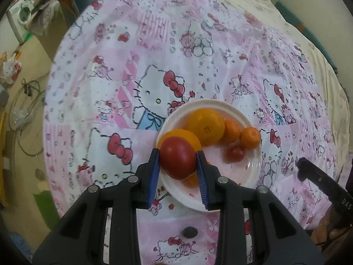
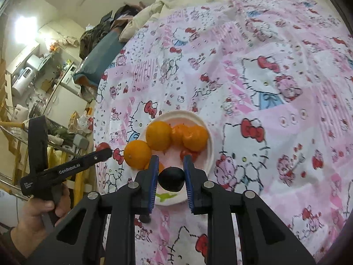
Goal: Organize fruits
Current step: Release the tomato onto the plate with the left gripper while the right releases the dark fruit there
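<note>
My left gripper (image 1: 177,154) is shut on a red tomato (image 1: 178,161), held above the near left side of a white plate (image 1: 211,102). On the plate lie two large oranges (image 1: 205,127), two small mandarins (image 1: 250,140) and a cherry tomato (image 1: 236,152). In the right wrist view my right gripper (image 2: 171,159) is shut on a dark plum (image 2: 171,180) over the plate's (image 2: 183,113) near edge. The left gripper (image 2: 103,152) with its tomato (image 2: 102,146) shows at the left there, held by a hand (image 2: 42,209).
The plate sits on a bed covered with a pink cartoon-cat cloth (image 1: 132,66). A small dark fruit (image 1: 189,231) lies on the cloth near me. The bed edge drops at the left to a floor with cables (image 1: 26,101); a cluttered kitchen area (image 2: 44,84) lies beyond.
</note>
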Available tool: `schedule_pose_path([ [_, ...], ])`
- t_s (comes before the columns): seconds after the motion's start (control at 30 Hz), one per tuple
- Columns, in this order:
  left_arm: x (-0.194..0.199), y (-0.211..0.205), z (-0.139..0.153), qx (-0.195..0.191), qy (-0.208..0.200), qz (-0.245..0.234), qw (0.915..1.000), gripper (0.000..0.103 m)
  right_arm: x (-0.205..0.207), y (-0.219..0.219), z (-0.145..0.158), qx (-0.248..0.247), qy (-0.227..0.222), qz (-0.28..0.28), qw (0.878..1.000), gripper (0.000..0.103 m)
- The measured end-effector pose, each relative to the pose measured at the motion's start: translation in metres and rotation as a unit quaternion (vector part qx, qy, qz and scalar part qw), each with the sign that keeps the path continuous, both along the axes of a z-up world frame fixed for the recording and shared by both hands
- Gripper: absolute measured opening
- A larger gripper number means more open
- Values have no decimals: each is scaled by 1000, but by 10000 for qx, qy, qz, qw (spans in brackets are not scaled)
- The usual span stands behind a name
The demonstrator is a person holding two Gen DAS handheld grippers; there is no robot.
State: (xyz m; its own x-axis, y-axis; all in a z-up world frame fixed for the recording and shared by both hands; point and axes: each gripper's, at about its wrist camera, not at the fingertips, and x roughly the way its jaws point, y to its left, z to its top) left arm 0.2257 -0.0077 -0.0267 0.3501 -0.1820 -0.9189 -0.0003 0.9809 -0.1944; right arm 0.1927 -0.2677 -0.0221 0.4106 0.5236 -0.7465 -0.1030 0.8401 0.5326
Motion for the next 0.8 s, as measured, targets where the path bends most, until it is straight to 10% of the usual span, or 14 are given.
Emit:
schedule_pose_path([
  [0.63, 11, -25, -6, 192, -315, -453, 9983, 28, 39, 35, -76, 63, 1085, 248, 9938, 27],
  [0.8, 10, -34, -8, 185, -373, -542, 9977, 28, 36, 22, -70, 60, 972, 77, 9952, 63],
])
